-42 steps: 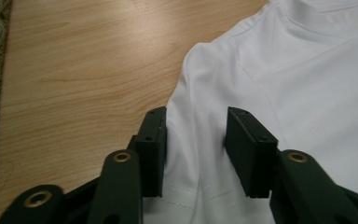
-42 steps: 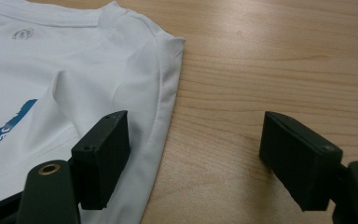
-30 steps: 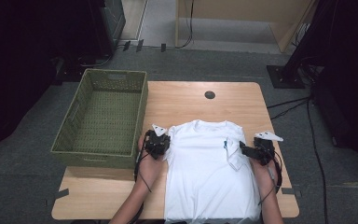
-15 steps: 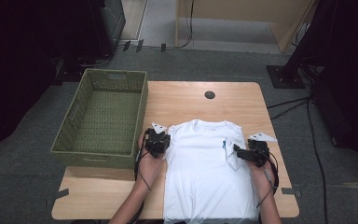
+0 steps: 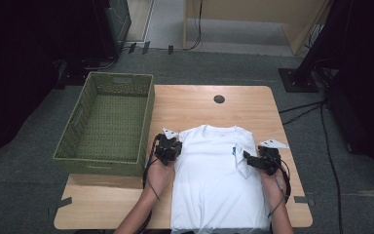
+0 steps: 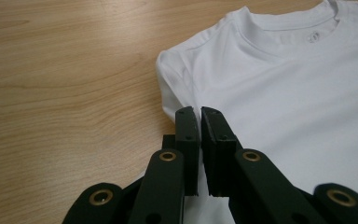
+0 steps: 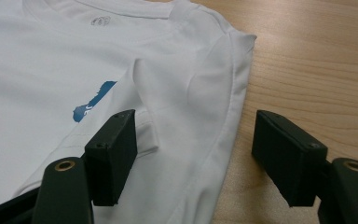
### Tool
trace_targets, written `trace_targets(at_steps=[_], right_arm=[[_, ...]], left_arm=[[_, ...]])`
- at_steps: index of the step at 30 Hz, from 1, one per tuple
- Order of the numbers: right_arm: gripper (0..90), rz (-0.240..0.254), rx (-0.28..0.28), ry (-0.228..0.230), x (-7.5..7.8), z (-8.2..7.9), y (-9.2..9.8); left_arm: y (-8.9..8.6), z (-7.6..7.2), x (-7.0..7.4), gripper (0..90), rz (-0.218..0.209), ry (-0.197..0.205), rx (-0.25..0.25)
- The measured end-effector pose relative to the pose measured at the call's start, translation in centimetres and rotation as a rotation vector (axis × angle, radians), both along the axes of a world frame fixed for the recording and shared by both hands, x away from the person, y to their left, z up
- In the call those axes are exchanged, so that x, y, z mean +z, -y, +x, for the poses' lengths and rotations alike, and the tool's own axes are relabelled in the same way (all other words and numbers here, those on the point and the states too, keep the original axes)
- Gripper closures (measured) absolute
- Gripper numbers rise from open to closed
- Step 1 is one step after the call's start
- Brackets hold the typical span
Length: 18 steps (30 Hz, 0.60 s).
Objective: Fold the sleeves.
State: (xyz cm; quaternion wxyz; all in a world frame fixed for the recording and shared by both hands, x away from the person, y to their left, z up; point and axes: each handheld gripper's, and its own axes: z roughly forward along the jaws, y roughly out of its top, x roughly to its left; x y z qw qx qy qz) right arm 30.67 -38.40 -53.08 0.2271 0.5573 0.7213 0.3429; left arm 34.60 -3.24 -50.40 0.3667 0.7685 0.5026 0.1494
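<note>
A white T-shirt (image 5: 214, 185) lies flat on the wooden table (image 5: 195, 105), collar away from me, with its sides folded inward. My left gripper (image 5: 174, 149) is shut, its tips (image 6: 199, 112) over the shirt's (image 6: 284, 84) left folded edge below the shoulder; I see no cloth between the pads. My right gripper (image 5: 247, 157) stands open at the shirt's right edge. Its jaws (image 7: 193, 126) straddle that edge, one over the shirt (image 7: 51, 70), one over bare wood. The right sleeve flap (image 5: 242, 165) lies folded onto the chest beside a small blue print (image 7: 93, 105).
A green woven basket (image 5: 97, 160) sits at the table's left, close to my left hand. A dark round hole (image 5: 219, 99) marks the table's far side. Bare wood lies beyond the collar and to the right of the shirt. The shirt's hem reaches the near edge.
My right gripper has edged a little left, toward the shirt's right edge. The left gripper and the shirt have stayed put.
</note>
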Motion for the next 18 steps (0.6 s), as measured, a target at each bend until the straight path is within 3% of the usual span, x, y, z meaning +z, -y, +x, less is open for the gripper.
trace_targets(at_steps=[18], right_arm=[[30.4, 0.004, -0.002, 0.009, -0.11, -0.13, -0.24]], left_arm=[[0.60, 0.17, 0.10, 86.1, -0.006, -0.033, -0.014]])
